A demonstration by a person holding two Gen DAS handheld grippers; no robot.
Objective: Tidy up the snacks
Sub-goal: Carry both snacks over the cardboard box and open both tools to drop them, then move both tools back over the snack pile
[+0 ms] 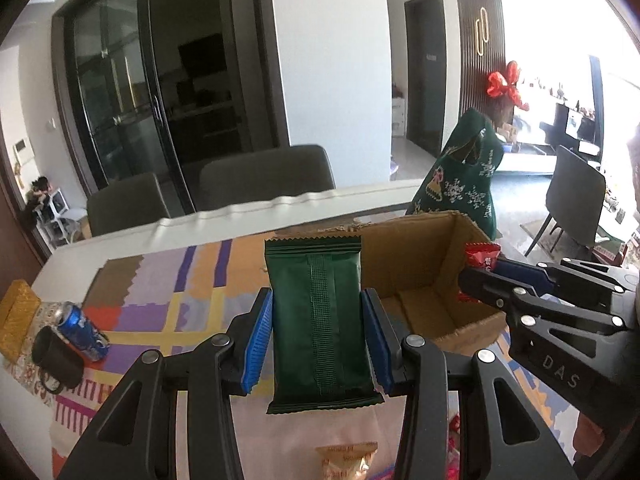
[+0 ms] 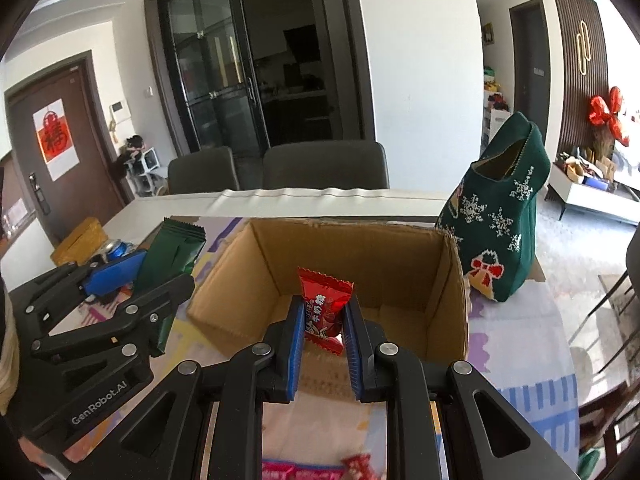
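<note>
Left wrist view, from the left: a gold box lies at the table's edge, and beside it a blue drink can lies on its side against a dark mug. In the middle, the left gripper is clamped on a green snack packet, which stands upright between the blue pads. Just right of it sits an open cardboard box; its floor shows only bare flaps. A green Christmas stocking with snowflakes stands behind the box's far right corner. At the far right, the right gripper reaches over the box rim, closed on a red candy.

The right wrist view confirms it: the right gripper pinches the red candy above the open cardboard box, while the left gripper holds the green snack packet left of the box.

The table wears a patchwork cloth of purple, yellow and orange blocks. A tan wrapped snack lies near the bottom edge in the left view; pink wrappers show at the bottom of the right view. Two grey chairs stand beyond the table, before dark glass doors and a white wall. A red bow hangs at right.
</note>
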